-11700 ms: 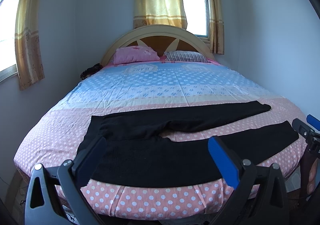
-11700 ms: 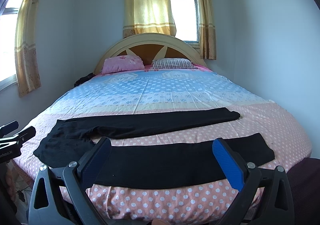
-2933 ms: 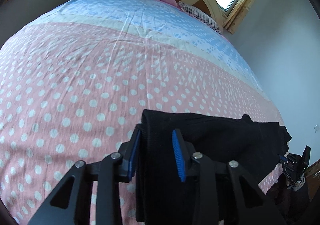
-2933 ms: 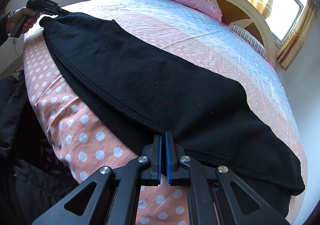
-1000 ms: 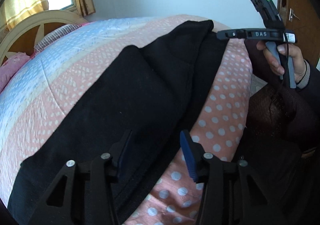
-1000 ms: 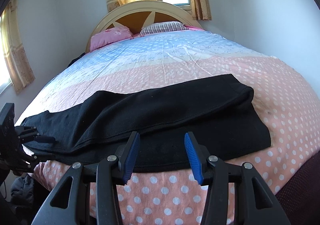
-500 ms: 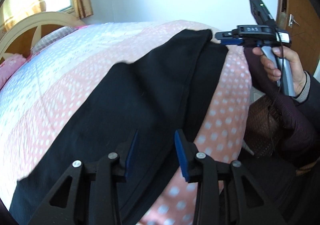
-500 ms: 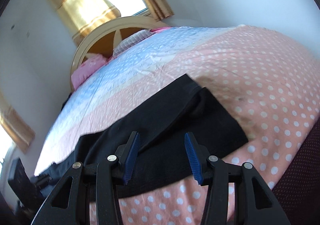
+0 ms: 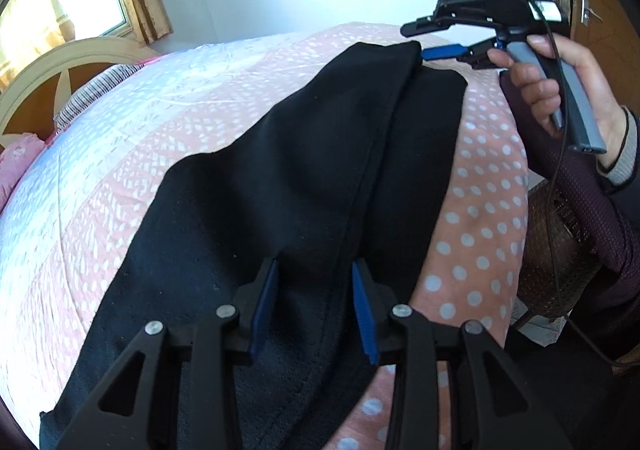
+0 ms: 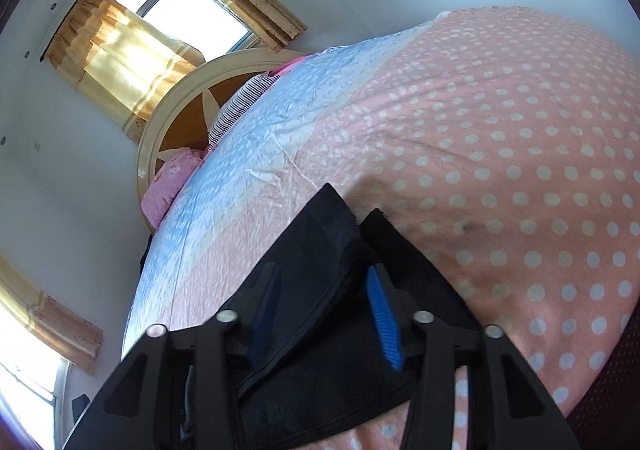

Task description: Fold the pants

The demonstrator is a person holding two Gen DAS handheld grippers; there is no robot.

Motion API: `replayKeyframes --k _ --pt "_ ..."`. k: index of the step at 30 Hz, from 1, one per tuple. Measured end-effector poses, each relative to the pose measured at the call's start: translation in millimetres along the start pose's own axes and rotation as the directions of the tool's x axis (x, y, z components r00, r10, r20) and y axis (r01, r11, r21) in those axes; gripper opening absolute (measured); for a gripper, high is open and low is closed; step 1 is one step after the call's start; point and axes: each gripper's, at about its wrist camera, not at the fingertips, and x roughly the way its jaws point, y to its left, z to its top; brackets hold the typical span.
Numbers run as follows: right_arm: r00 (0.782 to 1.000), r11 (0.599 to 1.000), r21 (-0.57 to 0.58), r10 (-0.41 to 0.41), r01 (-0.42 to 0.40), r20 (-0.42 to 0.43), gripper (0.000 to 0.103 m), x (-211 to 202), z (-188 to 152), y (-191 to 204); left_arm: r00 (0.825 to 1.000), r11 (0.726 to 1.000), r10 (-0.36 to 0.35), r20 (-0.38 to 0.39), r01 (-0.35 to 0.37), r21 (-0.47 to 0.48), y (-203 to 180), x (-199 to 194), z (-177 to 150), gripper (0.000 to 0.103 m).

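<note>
In the left wrist view, the black pants [image 9: 304, 178] stretch from the lower left to the upper right across the polka-dot bed [image 9: 476, 210], one leg stacked on the other. The left gripper [image 9: 314, 292] at bottom centre is closing, its blue pads astride the upper leg's seam, not yet pinching. At upper right, a hand [image 9: 560, 90] holds the right gripper [image 9: 420, 40] at the cuff.

In the right wrist view, the right gripper [image 10: 326, 292] at bottom centre is closing around the pants [image 10: 320, 246] cuff edge; whether the pads press it, I cannot tell.
</note>
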Motion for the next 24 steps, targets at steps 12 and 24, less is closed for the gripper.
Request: replayKeyframes --k 12,24 --pt "0.999 0.999 0.036 -0.028 0.028 -0.019 0.037 -2.7 1.4 -14.4 1.0 0.997 -0.023 0.014 0.024 -0.077 13.9 -3.8 3.1 0.007" --pt "0.999 0.999 -0.021 -0.028 0.029 0.021 0.009 -6.6 9.6 2.6 0.998 0.994 -0.03 0.054 0.035 -0.104 24.8 -14.3 8.2 0.006"
